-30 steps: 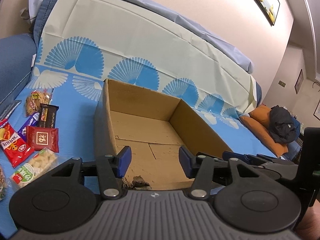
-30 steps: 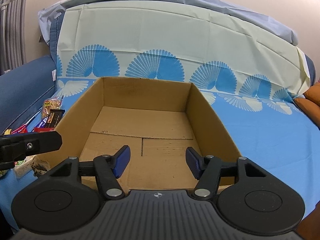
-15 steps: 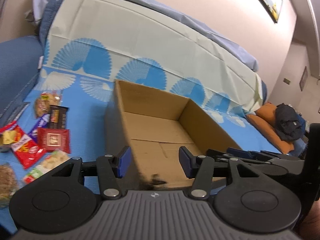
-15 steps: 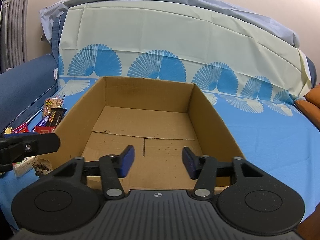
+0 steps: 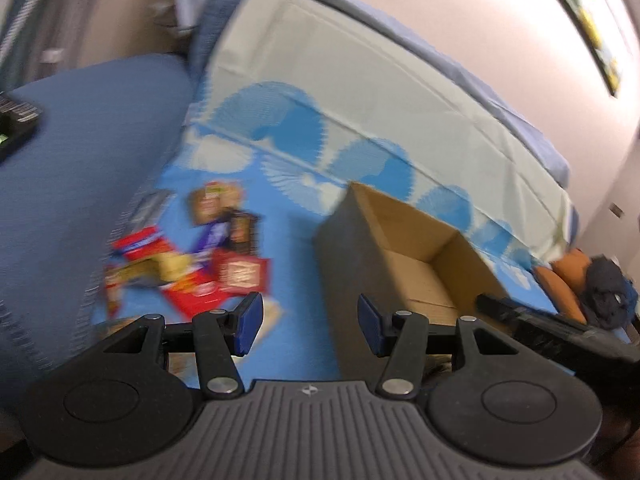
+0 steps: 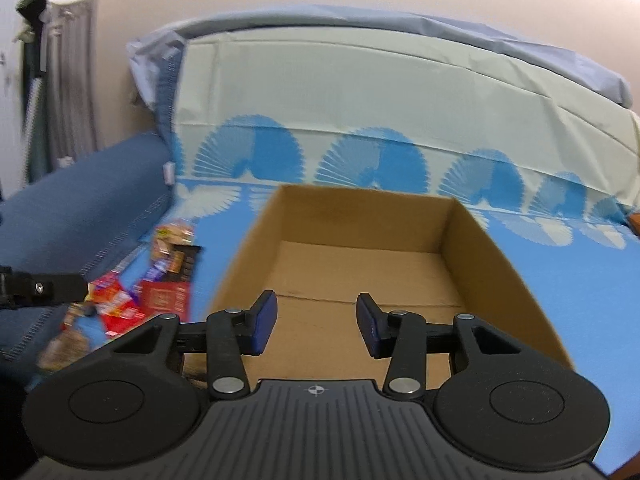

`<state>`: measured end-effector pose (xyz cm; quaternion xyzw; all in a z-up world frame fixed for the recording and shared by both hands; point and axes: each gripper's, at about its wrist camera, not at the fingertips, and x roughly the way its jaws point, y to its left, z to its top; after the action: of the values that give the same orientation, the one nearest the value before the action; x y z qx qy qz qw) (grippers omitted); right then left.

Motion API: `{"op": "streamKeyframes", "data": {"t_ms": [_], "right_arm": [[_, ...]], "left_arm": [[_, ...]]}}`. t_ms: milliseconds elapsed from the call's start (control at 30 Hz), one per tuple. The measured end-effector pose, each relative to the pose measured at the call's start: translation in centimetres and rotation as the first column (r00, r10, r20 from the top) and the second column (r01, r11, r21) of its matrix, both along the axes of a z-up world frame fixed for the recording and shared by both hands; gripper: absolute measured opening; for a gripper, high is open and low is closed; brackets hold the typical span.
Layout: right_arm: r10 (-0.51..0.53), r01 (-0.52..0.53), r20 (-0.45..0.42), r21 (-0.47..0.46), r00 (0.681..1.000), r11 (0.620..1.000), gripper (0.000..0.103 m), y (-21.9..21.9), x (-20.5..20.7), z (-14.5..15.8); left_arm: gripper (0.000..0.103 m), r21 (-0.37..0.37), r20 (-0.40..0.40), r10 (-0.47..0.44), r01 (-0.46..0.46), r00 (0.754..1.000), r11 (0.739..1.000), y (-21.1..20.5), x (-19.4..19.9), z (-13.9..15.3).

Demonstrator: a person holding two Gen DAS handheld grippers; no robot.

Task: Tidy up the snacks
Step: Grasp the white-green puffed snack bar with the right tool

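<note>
- Our left gripper (image 5: 310,328) has swung left since the earlier frame, off the cardboard box (image 5: 404,256) toward the snack packets (image 5: 192,264); its fingers stand wide apart, empty.
- Our right gripper (image 6: 316,326), open and empty, still faces the box.
- The packets lie left of the box on the blue sheet (image 6: 580,280).

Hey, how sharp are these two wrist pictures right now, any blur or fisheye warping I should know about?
Left wrist view: heavy motion blur, so the snack packets smear and their labels cannot be read, while the left gripper itself looks crisp. Right wrist view: milder blur, worst at the left edge; the cardboard box reads clearly beyond the right gripper. Both views: fisheye bending, dark corners.
</note>
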<state>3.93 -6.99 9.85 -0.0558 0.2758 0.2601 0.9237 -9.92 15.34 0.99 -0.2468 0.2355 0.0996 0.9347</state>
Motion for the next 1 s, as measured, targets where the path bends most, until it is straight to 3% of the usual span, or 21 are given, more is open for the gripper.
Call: {"op": "streamKeyframes", "data": {"t_ms": [100,167,233,367,467,633,700,733,800,1000], "right_arm": [[0.049,-0.049,0.001,0.034,0.999,0.998,0.046,1.7,-0.7,0.7],[0.079,-0.079,-0.007,0.052,0.997,0.996,0.046,3.1,-1.0,0.9],[0.107,-0.105,-0.018,0.070,0.994,0.992,0.046,4.5,-1.4,1.1],[0.174,-0.170,-0.049,0.080,0.984,0.982,0.046,7.8,-2.4,0.5],[0.217,-0.208,-0.103,0.084,0.971,0.974,0.047,10.3,-2.7,-0.3],[0.226,-0.219,-0.211,0.057,0.951,0.974,0.056,13.7,-1.8,-2.7],[0.207,-0.209,-0.264,0.024,0.942,0.978,0.072,15.0,-0.8,-4.2],[0.186,-0.194,-0.293,0.001,0.938,0.981,0.074,15.6,-0.3,-5.1],[0.132,-0.155,-0.343,-0.041,0.930,0.987,0.077,16.6,0.9,-6.6],[0.054,-0.116,-0.446,-0.113,0.893,0.987,0.079,19.6,3.0,-11.3]], "left_arm": [[0.058,-0.159,-0.008,0.110,-0.110,0.994,0.981,2.9,-2.4,-1.6],[0.058,-0.205,-0.024,0.185,-0.186,0.982,0.961,4.0,-3.4,-2.4],[0.060,-0.245,-0.049,0.236,-0.240,0.971,0.939,4.9,-3.9,-3.1],[0.077,-0.288,-0.119,0.333,-0.354,0.935,0.890,6.2,-4.3,-4.4],[0.080,-0.315,-0.200,0.371,-0.418,0.907,0.852,7.0,-3.9,-5.6],[0.088,-0.304,-0.256,0.382,-0.449,0.888,0.840,7.2,-3.5,-6.4],[0.091,-0.277,-0.280,0.391,-0.464,0.877,0.841,6.9,-3.0,-6.5],[0.093,-0.271,-0.286,0.393,-0.467,0.874,0.842,6.9,-2.8,-6.6],[0.098,-0.274,-0.272,0.388,-0.458,0.880,0.846,7.0,-2.5,-6.9],[0.098,-0.263,-0.287,0.401,-0.474,0.870,0.840,7.1,-2.2,-7.2]]}}
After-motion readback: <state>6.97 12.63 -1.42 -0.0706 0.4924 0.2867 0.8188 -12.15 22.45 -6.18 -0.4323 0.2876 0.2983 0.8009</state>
